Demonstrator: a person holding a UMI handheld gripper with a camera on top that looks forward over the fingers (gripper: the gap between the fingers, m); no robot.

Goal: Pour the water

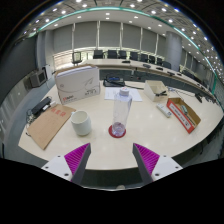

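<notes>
Nothing done yet, as far as I can judge. My gripper (pixel 112 160) is empty, fingers spread wide, pink pads (pixel 76 157) facing in with nothing between them. It sits back from the table (pixel 100 140) edge, well short of both vessels.

Task things, both ahead of my fingers:
- tall clear glass (pixel 121 113), upright, standing on a small red coaster (pixel 118 131), roughly dead ahead
- white cup (pixel 80 122), short, upright, off to the left of the glass, near but not touching

Can't tell if the glass holds water; it's see-through and no level shows. Can't see into the cup either.

My guess: glass is the source, cup the target, though it could be the other way round. Left to do: reach, close on the glass, lift, tilt over the cup, set back.

Glass looks slim, straight-walled and smooth, likely slippery and tippy, so a mid-height grip seems right.

Other stuff: white box (pixel 77 83) behind the cup, brown cardboard (pixel 47 125) on the left, red-orange box (pixel 185 113) on the right. All well apart from the glass.
</notes>
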